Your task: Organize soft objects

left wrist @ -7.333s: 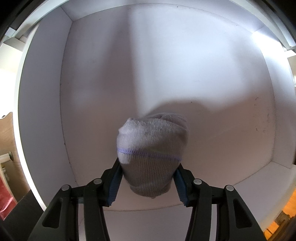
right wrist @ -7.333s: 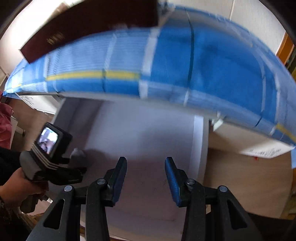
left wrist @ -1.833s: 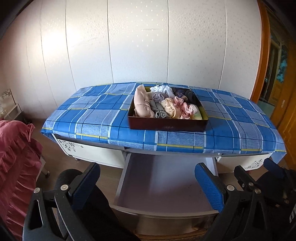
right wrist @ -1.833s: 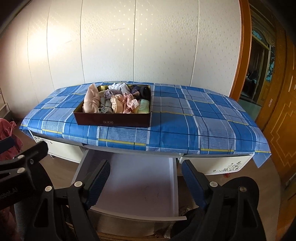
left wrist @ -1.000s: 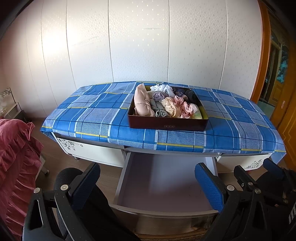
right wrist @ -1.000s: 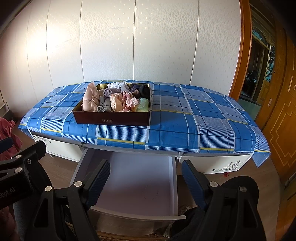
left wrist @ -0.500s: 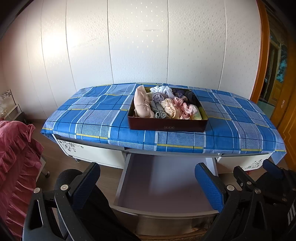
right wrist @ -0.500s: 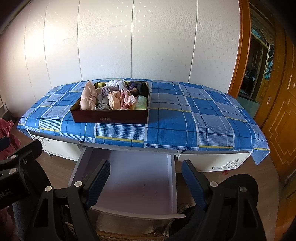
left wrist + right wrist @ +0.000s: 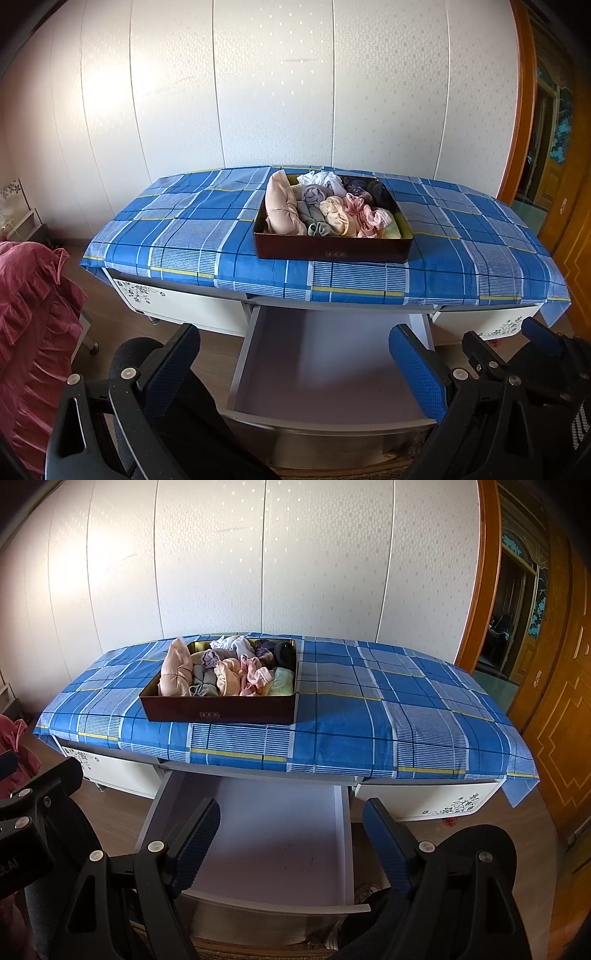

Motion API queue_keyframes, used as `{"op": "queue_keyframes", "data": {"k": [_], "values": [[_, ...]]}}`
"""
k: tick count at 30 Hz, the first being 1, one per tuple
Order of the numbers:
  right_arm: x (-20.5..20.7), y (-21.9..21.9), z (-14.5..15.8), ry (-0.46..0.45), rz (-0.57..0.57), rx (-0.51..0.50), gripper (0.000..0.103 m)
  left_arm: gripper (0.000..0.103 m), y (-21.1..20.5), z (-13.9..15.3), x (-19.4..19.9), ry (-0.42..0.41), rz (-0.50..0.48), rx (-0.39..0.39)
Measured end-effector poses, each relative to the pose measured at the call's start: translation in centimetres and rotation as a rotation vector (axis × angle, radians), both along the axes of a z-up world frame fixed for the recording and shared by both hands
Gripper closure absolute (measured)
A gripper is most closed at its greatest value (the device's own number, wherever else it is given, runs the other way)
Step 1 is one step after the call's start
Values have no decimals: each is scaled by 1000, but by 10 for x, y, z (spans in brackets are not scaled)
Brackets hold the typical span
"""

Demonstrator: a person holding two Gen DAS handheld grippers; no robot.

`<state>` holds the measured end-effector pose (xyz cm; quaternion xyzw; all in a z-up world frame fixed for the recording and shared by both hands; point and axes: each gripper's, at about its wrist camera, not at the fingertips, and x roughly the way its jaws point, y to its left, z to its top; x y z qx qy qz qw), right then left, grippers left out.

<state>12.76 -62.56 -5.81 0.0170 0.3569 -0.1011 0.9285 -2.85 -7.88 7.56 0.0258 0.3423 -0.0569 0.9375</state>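
My two wrist cameras sit side by side, well back from the desk [image 9: 332, 273], tilted down and facing the wall. Both share the open drawer [image 9: 258, 834] and box of rolled clothes [image 9: 221, 709]; the left camera stands further left.

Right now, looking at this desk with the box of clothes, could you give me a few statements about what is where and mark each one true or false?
1. The dark box sits on the blue plaid cloth. True.
2. The drawer under the desk is pushed shut. False: it is pulled out, and its bottom shows bare.
3. The right gripper is holding a rolled sock. False: its jaws stand wide apart with nothing between them.
4. The box is filled with soft rolled clothes in pink, grey, white and dark colours. True.
5. The left gripper is open and holding nothing. True.
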Motion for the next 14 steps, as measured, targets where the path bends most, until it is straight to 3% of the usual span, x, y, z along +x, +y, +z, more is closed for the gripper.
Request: {"op": "queue_keyframes", "data": {"k": [14], "values": [[0, -1, -1, 6, 0, 6, 22, 0, -4, -2, 0, 7, -20, 2]]}}
